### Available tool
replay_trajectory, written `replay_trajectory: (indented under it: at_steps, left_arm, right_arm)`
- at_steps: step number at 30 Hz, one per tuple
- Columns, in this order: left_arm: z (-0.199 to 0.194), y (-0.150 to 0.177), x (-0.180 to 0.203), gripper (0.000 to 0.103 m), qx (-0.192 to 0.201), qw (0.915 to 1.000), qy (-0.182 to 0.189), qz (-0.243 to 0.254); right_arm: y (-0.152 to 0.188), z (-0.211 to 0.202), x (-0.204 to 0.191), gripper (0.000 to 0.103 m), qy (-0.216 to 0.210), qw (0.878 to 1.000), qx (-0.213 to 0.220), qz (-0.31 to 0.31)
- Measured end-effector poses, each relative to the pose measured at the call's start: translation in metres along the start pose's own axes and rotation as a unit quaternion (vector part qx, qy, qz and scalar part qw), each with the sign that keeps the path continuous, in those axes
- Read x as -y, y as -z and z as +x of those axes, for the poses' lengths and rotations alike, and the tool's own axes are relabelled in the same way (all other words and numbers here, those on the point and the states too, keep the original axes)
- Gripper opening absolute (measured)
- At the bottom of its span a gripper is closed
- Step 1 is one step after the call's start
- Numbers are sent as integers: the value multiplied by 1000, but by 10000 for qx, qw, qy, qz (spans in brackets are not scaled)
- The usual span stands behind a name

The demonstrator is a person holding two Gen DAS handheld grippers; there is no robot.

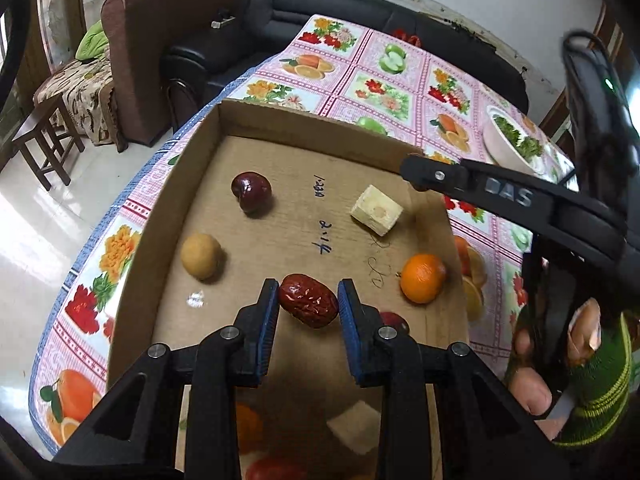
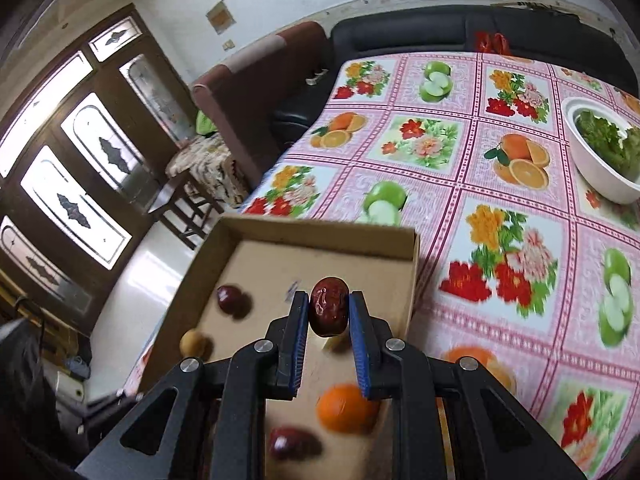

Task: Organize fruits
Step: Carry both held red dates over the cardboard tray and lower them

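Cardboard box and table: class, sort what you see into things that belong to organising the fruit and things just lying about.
Job:
cardboard box
dates, one in the left gripper, one in the right gripper
orange
cherry

Lying about:
bowl of greens
sofa
stool

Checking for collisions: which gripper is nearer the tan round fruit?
Left. The left gripper hovers just right of the tan round fruit; the right gripper is at the far-right corner of the box.

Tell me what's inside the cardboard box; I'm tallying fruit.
Box: dark plum, yellow fruit, orange, pale cube. Each gripper holds a red date above; the grippers hide the near floor.
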State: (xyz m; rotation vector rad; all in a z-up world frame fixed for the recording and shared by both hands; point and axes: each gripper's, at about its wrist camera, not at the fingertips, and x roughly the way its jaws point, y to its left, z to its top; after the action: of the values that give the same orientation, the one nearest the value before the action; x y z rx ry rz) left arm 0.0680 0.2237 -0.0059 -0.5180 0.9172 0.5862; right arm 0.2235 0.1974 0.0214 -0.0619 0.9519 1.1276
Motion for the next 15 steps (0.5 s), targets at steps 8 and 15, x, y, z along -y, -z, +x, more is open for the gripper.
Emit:
replay_trajectory:
  at_steps: [8,15]
  left_arm:
    - [22,-5,6,27,-198,9996,-210,20]
    - [28,-6,4,28,-380,9988,-298,-31]
  right_arm:
    - [-15,40,1,20,304,9992,-239,-108]
    - [-14,55,0,22,374,9982,-443,-173]
